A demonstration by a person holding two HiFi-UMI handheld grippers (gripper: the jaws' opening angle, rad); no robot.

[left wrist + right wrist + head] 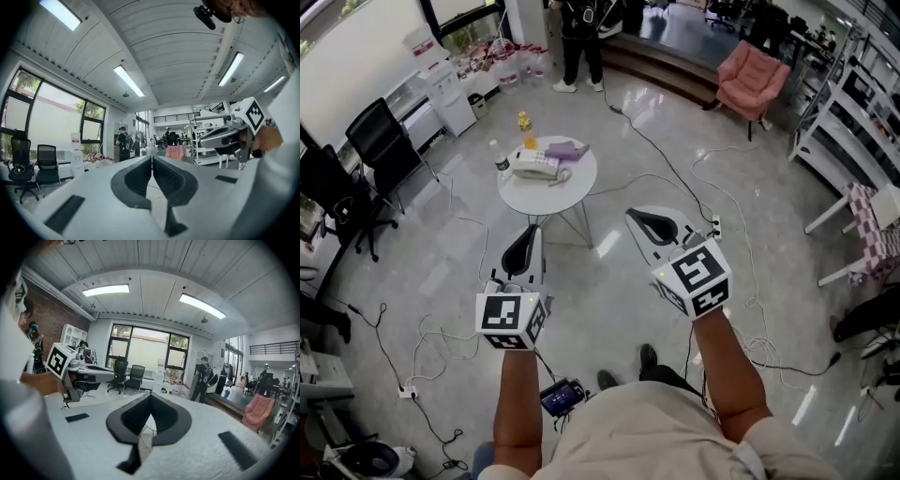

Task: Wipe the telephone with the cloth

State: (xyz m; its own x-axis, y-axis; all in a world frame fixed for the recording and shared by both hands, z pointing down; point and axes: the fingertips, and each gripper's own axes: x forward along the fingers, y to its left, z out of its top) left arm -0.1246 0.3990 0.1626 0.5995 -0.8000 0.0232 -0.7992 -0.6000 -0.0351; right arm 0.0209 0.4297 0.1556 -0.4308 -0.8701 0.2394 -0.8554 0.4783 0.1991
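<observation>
A white telephone [534, 165] lies on a small round white table [572, 187] a few steps ahead on the floor. A purple cloth [568, 150] rests just behind the phone on the same table. My left gripper [532, 230] and right gripper [632, 215] are held out in front of the person's body, well short of the table, both shut with nothing in them. In the left gripper view the left gripper [151, 158] has its jaws pressed together and points across the room. The right gripper [150, 395] looks the same in its own view.
A plastic bottle [500, 162] and a small yellow item [529, 142] also stand on the table. Cables [675, 178] snake over the shiny floor. Black office chairs [380, 141] stand at the left, a pink armchair [752, 77] at the back right, and a person [581, 47] stands beyond the table.
</observation>
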